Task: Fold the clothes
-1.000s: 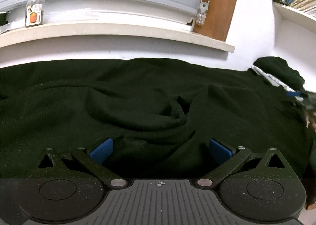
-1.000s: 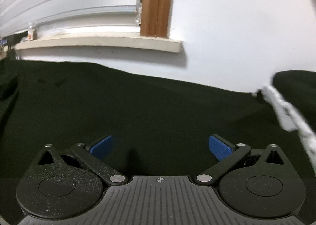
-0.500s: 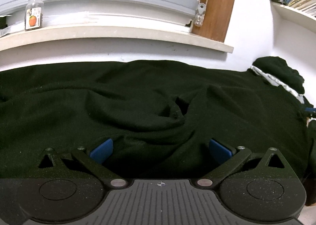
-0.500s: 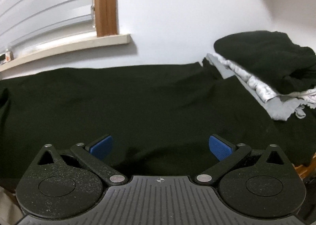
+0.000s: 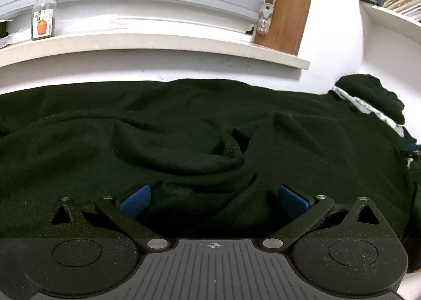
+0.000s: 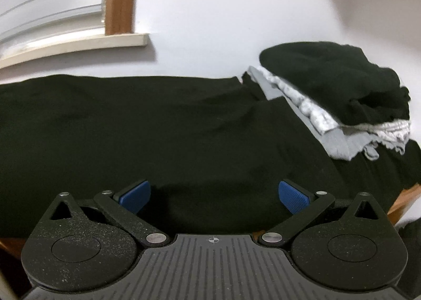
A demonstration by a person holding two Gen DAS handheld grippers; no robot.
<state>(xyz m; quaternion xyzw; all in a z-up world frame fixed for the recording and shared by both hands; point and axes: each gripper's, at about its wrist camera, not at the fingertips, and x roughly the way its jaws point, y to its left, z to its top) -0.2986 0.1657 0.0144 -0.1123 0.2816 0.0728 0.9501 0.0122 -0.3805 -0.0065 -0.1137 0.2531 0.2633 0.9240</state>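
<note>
I have both the left gripper (image 5: 214,198) and right gripper (image 6: 214,194) spread wide, gripping nothing. The black garment (image 5: 184,121) lies unfolded across the desk, bunched mid-cloth. A folded stack (image 6: 342,95) sits at the desk's far right corner, so some folding looks done; this piece isn't started.

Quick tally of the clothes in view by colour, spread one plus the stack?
Black: 2, the spread garment and the folded black piece topping the stack.
Grey/white: at least 1, the grey layers under it; separate items cannot be told apart.
Total: at least 3.
</note>
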